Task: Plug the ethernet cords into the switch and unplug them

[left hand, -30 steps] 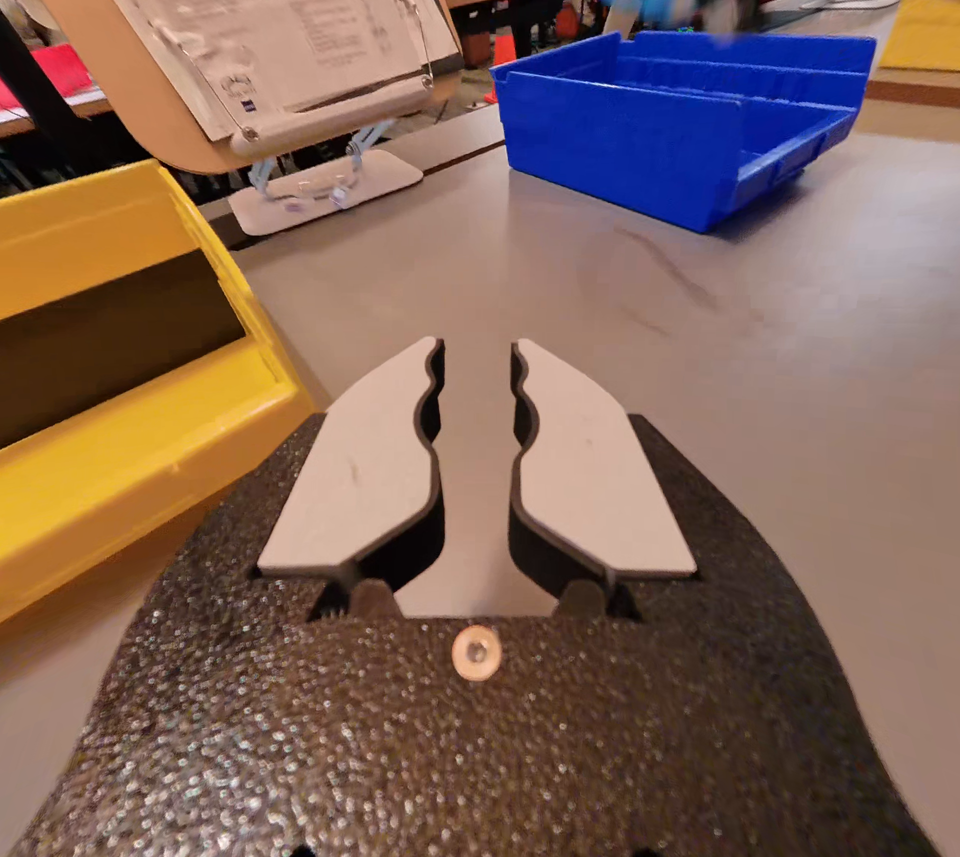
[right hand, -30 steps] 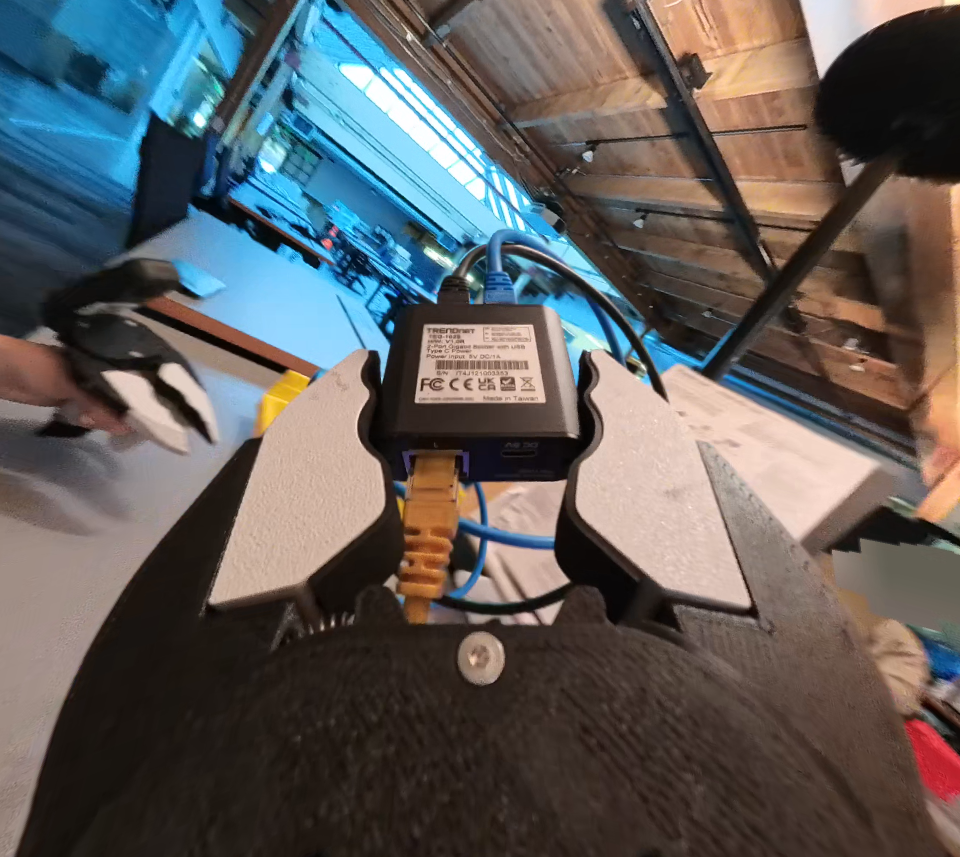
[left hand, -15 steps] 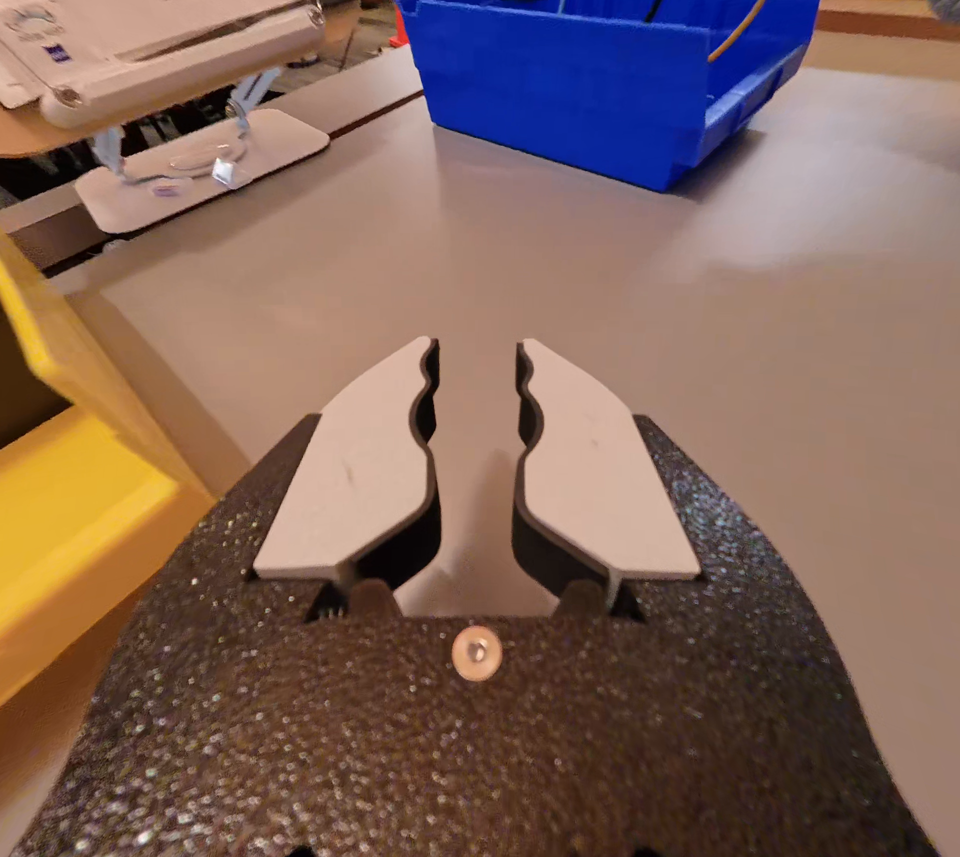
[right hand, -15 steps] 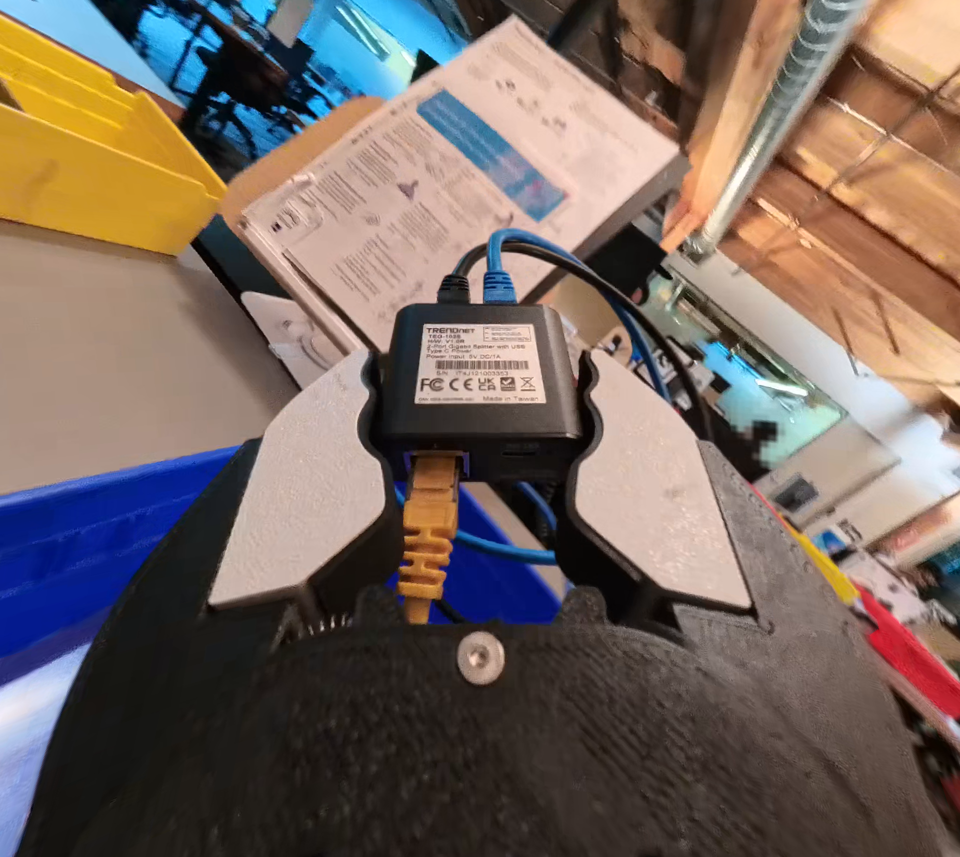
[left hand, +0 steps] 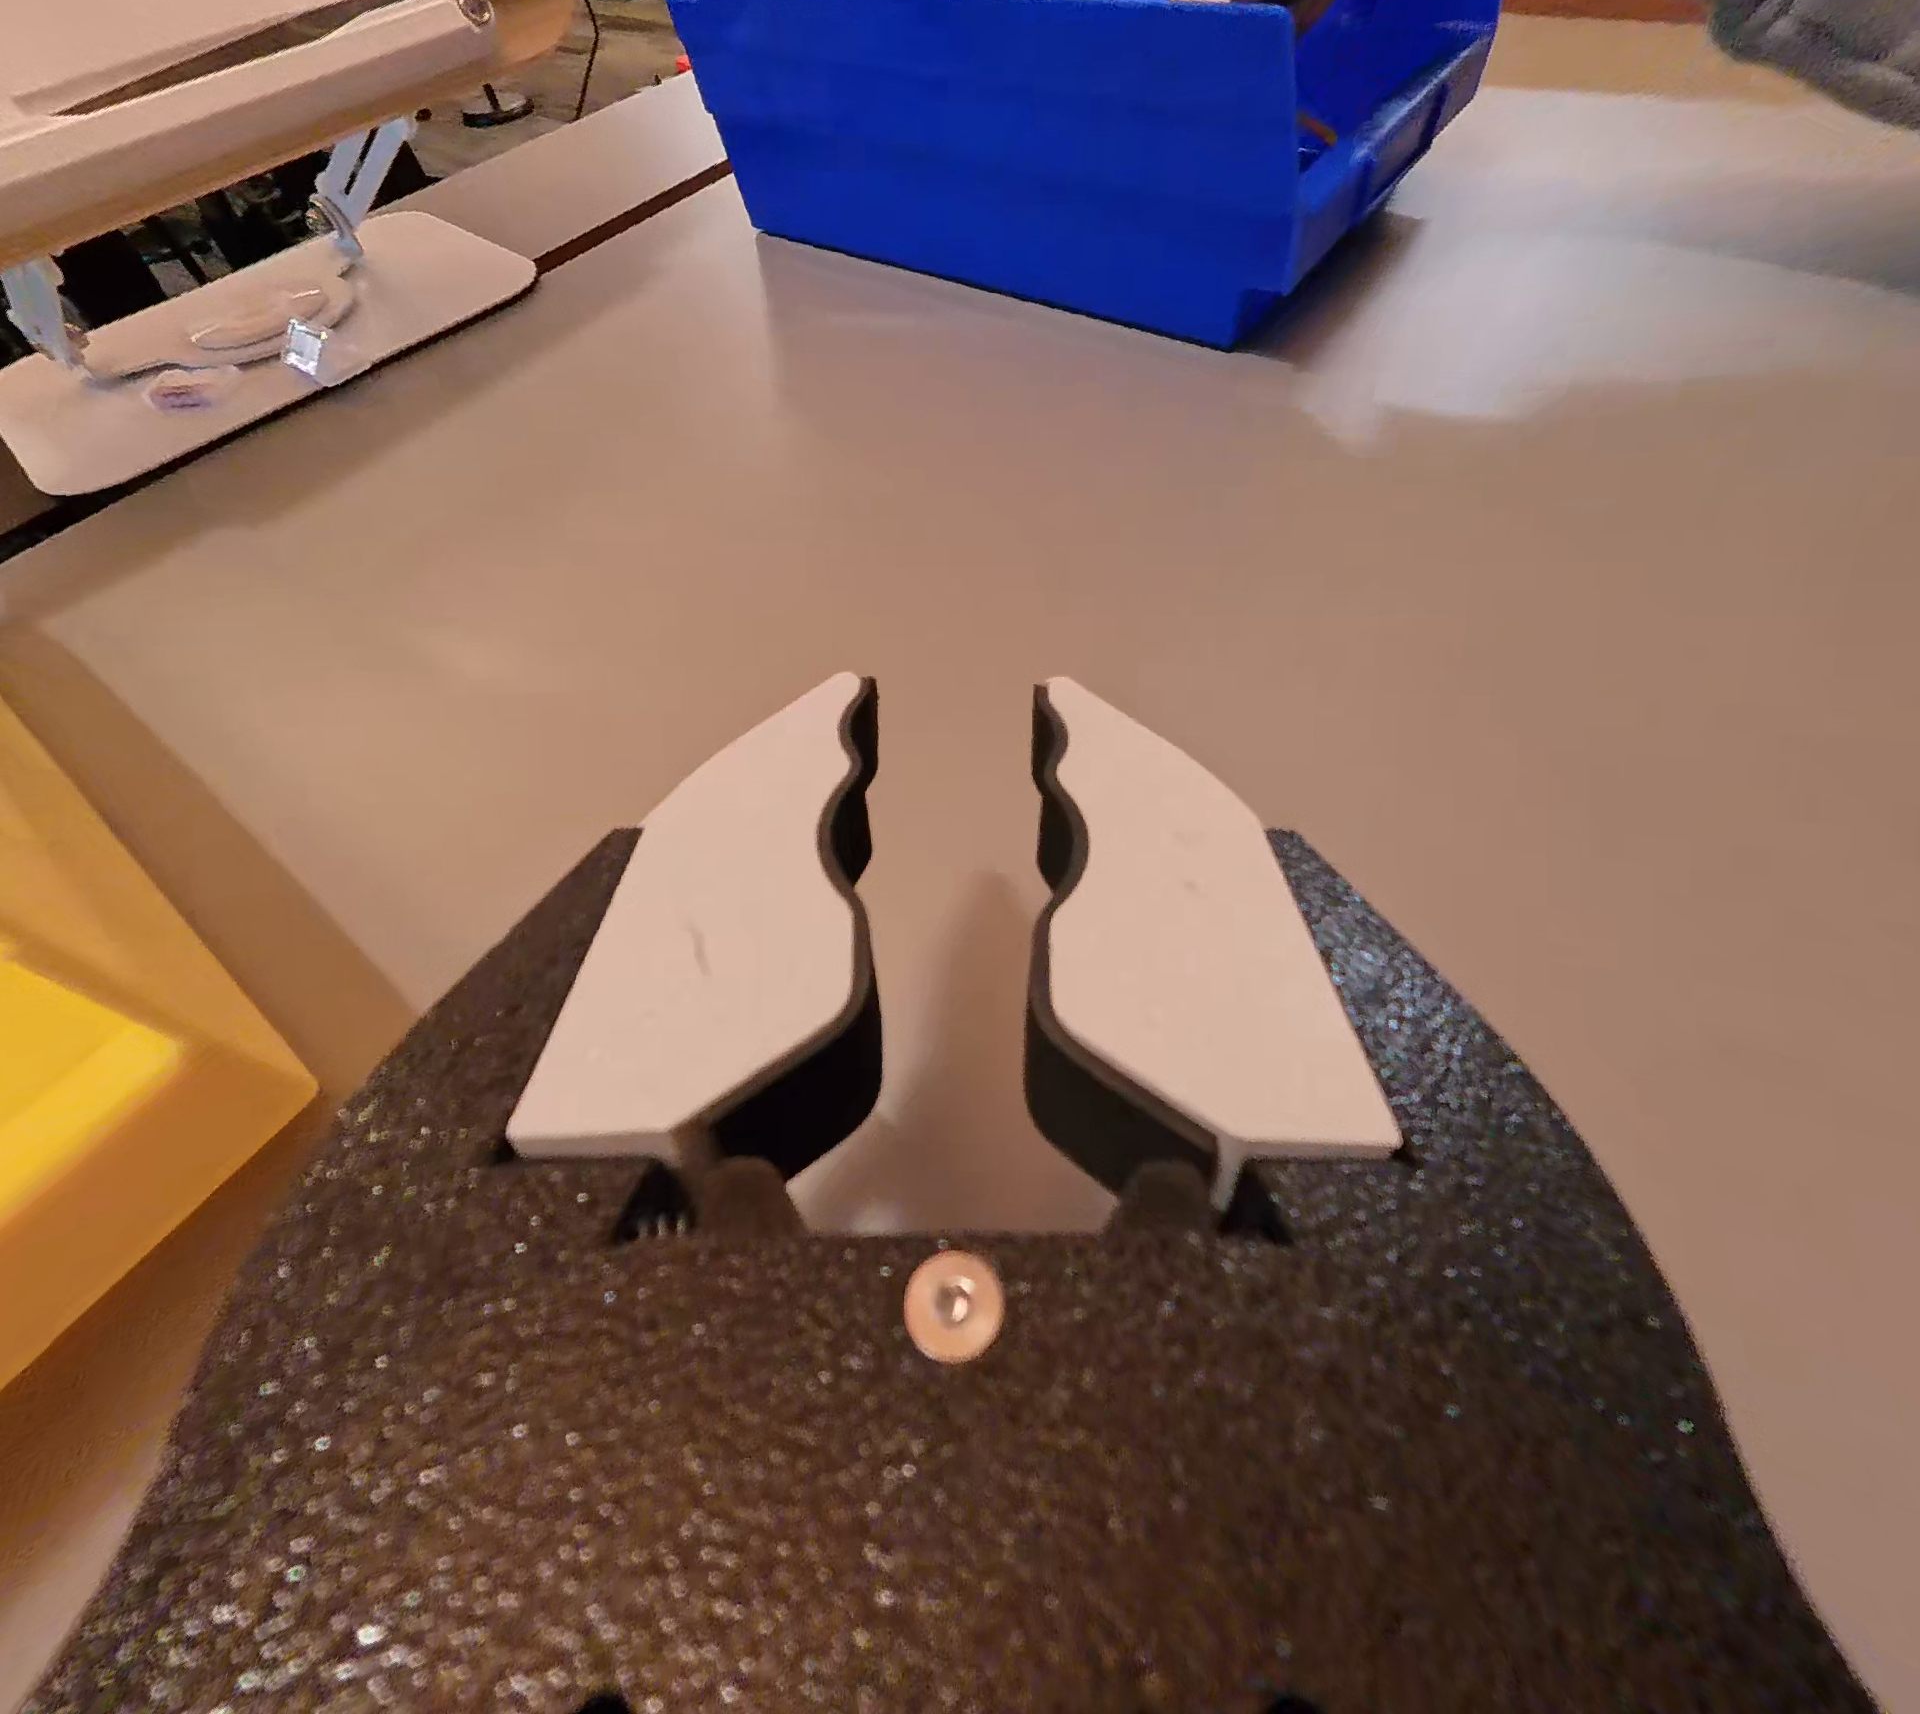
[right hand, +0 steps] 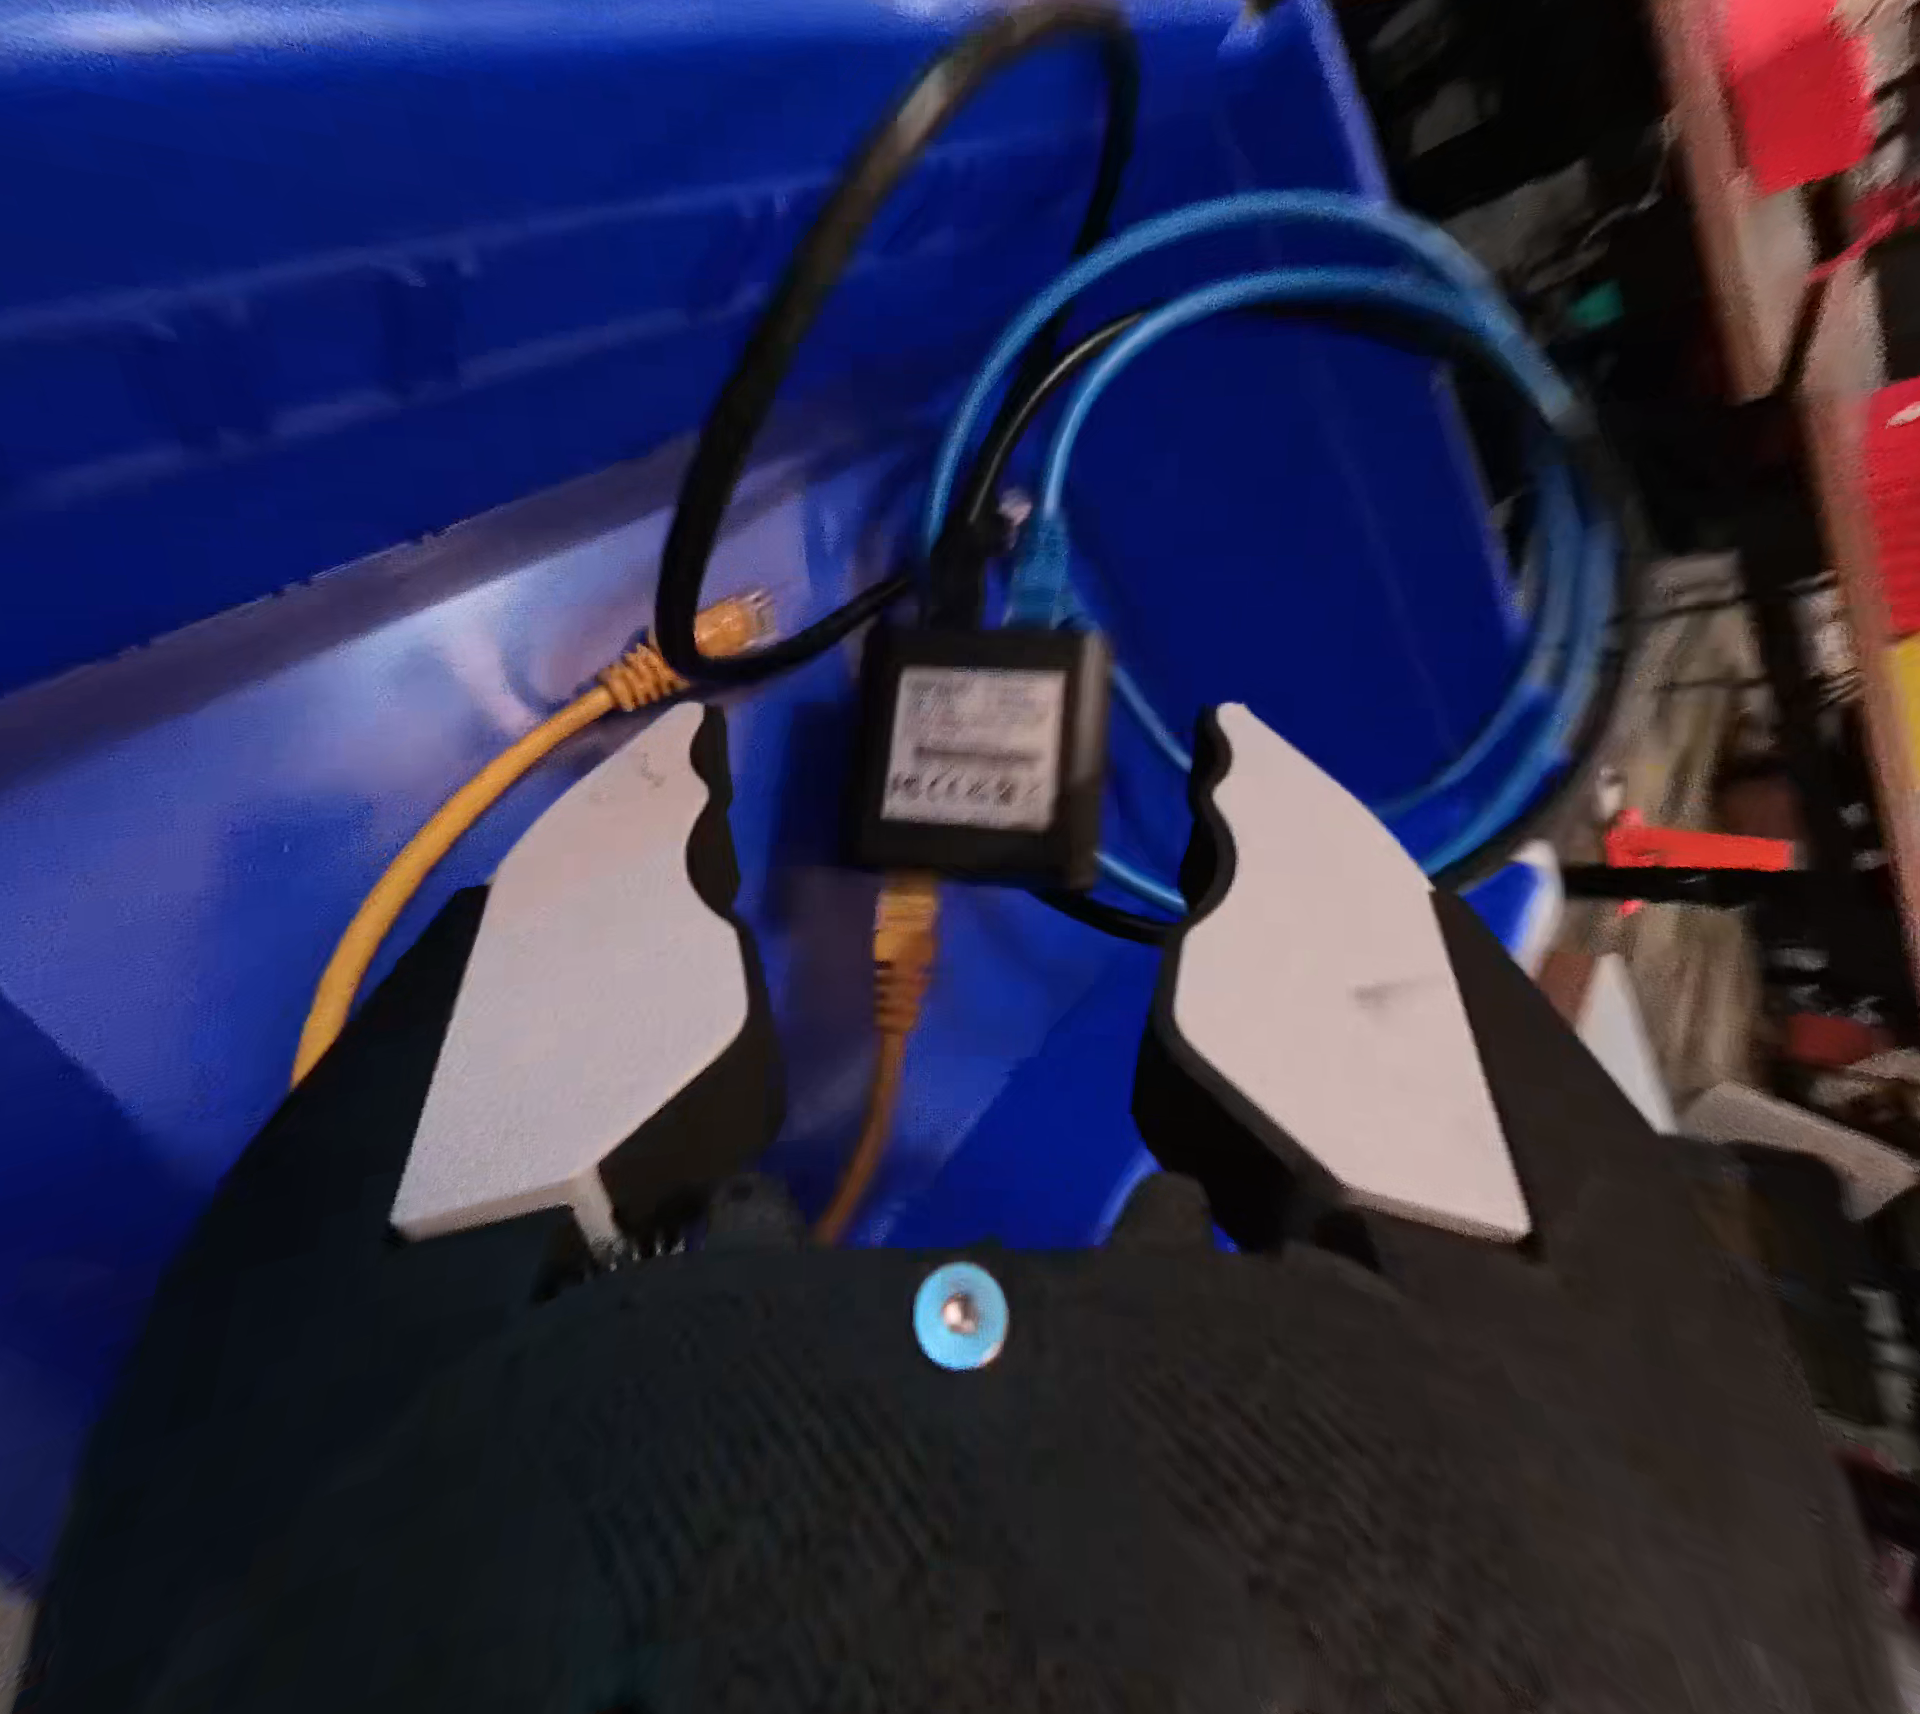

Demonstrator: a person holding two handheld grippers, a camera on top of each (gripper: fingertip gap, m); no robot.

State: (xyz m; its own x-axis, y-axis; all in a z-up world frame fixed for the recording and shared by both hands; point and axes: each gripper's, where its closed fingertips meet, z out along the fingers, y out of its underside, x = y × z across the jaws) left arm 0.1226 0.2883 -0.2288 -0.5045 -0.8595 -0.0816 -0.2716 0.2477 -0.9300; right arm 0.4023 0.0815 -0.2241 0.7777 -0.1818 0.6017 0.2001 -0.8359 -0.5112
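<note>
Left wrist view: left gripper [left hand: 954, 698] empty, jaws slightly apart, hovering over the grey table [left hand: 1455, 625], well short of the blue bin [left hand: 997, 137].

Right wrist view: right gripper [right hand: 956, 719] wide open, gripping nothing. Switch [right hand: 977, 760] sits in the bin with yellow cord [right hand: 902, 947], blue cord [right hand: 1351, 438] and black cord [right hand: 831, 293] plugged in; unplugging looks still to do.

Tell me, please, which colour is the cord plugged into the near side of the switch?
Yellow cord, under the black switch; the right wrist view shows it best.
</note>
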